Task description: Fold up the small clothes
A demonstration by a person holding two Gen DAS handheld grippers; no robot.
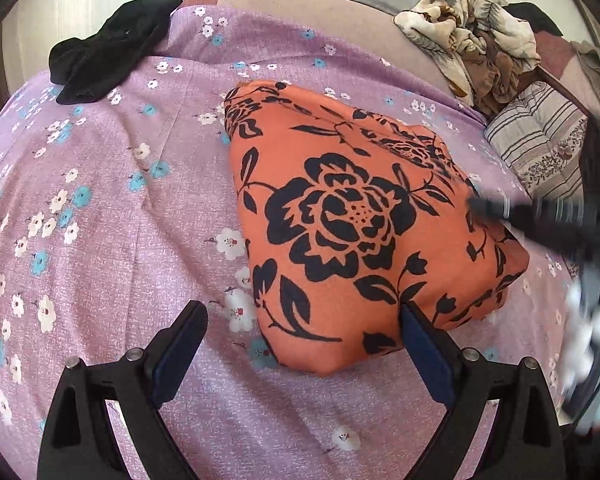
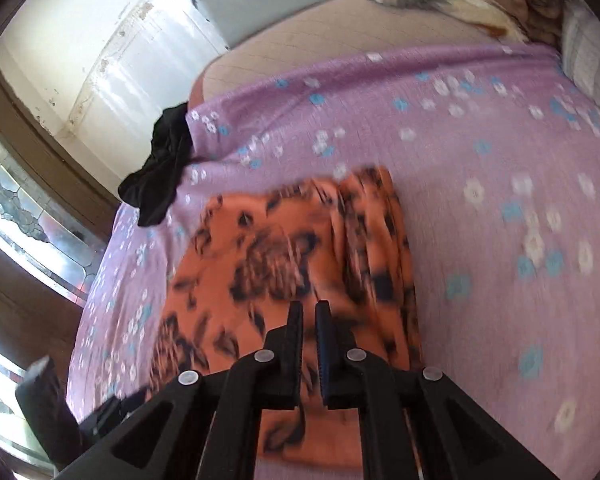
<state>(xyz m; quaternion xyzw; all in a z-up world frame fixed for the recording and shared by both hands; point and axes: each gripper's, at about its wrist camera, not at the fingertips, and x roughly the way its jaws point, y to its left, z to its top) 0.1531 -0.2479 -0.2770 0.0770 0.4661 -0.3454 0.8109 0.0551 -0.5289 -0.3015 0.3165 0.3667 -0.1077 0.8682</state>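
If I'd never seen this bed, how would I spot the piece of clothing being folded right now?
Look at the bed with the lilac flowered sheet. In its middle lies a folded orange cloth, just ahead of the left tool. It alone is bright orange with big black roses; the black garment at the far corner is plain.

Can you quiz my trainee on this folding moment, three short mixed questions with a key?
1. True or false: the left gripper has its jaws spread wide, holding nothing.
2. Multiple choice: the folded orange cloth with black flower print lies on A) a bare wooden floor, B) the purple bedsheet with small white and blue flowers, C) a grey pillow.
3. Fill in: the crumpled garment at the sheet's far left edge is coloured ____.

Key: 1 true; 2 B; 3 black. Note that the right gripper shows only a narrow gap between its fingers; its view is blurred.
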